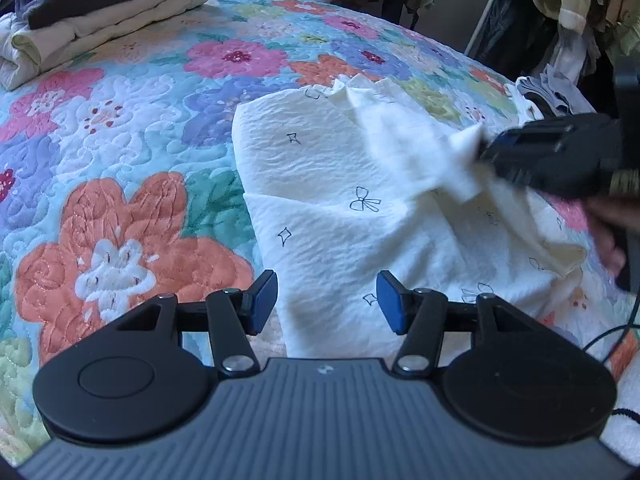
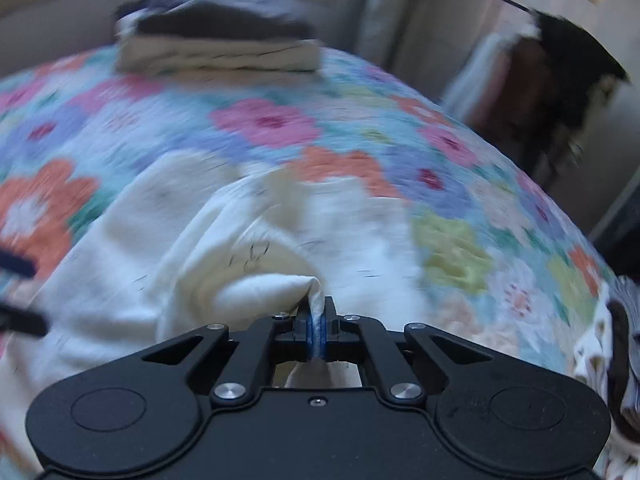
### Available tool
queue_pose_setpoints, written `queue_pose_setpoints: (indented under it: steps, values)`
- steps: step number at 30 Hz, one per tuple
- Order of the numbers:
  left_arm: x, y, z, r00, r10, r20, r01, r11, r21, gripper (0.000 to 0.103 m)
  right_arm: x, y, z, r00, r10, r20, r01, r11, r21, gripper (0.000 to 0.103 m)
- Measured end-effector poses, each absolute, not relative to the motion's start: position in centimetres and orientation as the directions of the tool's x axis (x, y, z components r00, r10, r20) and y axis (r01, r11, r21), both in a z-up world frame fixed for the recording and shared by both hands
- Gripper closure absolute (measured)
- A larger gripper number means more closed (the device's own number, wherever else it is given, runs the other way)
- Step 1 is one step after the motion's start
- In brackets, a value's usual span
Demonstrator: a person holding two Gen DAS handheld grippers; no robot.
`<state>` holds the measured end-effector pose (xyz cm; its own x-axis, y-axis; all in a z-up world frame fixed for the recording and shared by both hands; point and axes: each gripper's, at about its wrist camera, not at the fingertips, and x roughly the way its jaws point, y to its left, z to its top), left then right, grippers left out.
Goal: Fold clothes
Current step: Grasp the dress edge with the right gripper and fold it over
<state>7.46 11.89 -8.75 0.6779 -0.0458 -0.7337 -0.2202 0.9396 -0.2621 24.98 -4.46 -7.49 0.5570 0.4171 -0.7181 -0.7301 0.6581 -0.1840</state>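
Pinching a fold of the white garment

Pinching a bunched edge of the white garment (image 2: 248, 248) between its blue pads, the right gripper (image 2: 317, 322) has its jaws closed tight on the cloth, with a strip of fabric showing in the thin gap between them. That edge is lifted off the rest of the garment, and the cloth peaks up in front of the fingers. The right wrist view is smeared with blur, so the finer creases are hard to read.

The left gripper (image 1: 327, 300) hangs over the near edge of the garment with its jaws standing apart at a middling width, nothing between them; I cannot tell whether the pads (image 1: 265, 300) touch the cloth below.

The garment itself lies rumpled on the floral quilt (image 1: 120, 216), partly doubled over, white with small drawn bows and stars. Past the garment, at the quilt's far corner, sits a stack of folded clothes (image 1: 100, 12), cream pieces with a dark one on top. Beyond the garment on its right side, more clothes hang on a rail (image 1: 568, 8).
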Motion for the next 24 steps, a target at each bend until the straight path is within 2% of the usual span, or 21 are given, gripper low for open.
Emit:
queue_pose_setpoints:
  steps: [3, 6, 9, 12, 14, 16, 18, 22, 24]
  values:
    - [7.8, 11.8, -9.1, 0.668, -0.056, -0.742, -0.215, 0.94, -0.264, 0.049, 29.2, -6.5, -7.2, 0.527, 0.425, -0.736, -0.673, 0.737, -0.057, 0.098]
    - [8.2, 11.0, -9.3, 0.66, -0.039, -0.75, -0.193, 0.956, -0.219, 0.049, 33.3, -9.9, -8.8, 0.399, 0.531, -0.748, -0.525, 0.801, 0.288, 0.097]
    - [8.3, 10.2, -9.9, 0.643, 0.006, -0.766, -0.185, 0.971, -0.148, 0.049, 34.3, -12.2, -10.8, 0.344, 0.599, -0.723, -0.415, 0.788, 0.455, 0.095]
    - [8.5, 10.4, -10.7, 0.621, -0.004, -0.784, -0.209, 0.963, -0.17, 0.049, 34.1, -13.4, -10.9, 0.361, 0.604, -0.711, -0.392, 0.79, 0.472, 0.087]
    - [8.8, 10.8, -10.5, 0.628, -0.012, -0.778, -0.227, 0.953, -0.198, 0.049, 33.9, -13.8, -10.2, 0.418, 0.567, -0.709, -0.399, 0.816, 0.418, 0.087]
    - [9.3, 10.8, -9.9, 0.645, -0.017, -0.764, -0.223, 0.952, -0.209, 0.049, 33.6, -14.1, -9.4, 0.481, 0.518, -0.707, -0.407, 0.847, 0.343, 0.078]
    - [10.2, 10.5, -8.8, 0.669, -0.027, -0.743, -0.199, 0.956, -0.215, 0.049, 33.2, -14.6, -8.8, 0.501, 0.509, -0.7, -0.424, 0.85, 0.314, 0.078]
    - [13.5, 9.3, -7.2, 0.707, -0.09, -0.702, -0.127, 0.96, -0.251, 0.049, 32.0, -16.0, -7.6, 0.444, 0.619, -0.648, -0.488, 0.773, 0.405, 0.077]
    - [15.8, 8.8, -6.7, 0.715, -0.127, -0.688, -0.092, 0.958, -0.273, 0.049, 31.2, -15.4, -7.1, 0.385, 0.653, -0.652, -0.562, 0.727, 0.395, 0.073]
